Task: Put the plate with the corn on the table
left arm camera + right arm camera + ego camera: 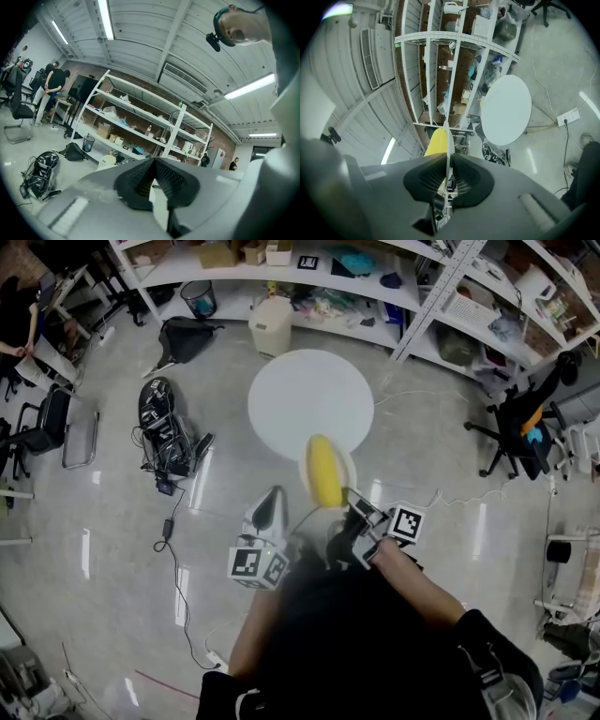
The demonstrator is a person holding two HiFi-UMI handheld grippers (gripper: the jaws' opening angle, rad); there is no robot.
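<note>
A white plate (349, 468) carrying a yellow corn cob (324, 470) hangs in the air just in front of the round white table (310, 404). My right gripper (356, 507) is shut on the plate's near rim. In the right gripper view the plate (448, 136) shows edge-on as a thin white line pinched at my right gripper (449, 157), with the corn (436, 143) to its left and the table (506, 110) beyond. My left gripper (267, 510) is held beside it, pointing up, shut and holding nothing (152, 161).
White shelving (356, 282) runs along the back wall. On the floor are a black backpack (187, 337), a mesh bin (198, 298), a white container (270, 326) and a bag with cables (164, 427). An office chair (520, 423) stands right.
</note>
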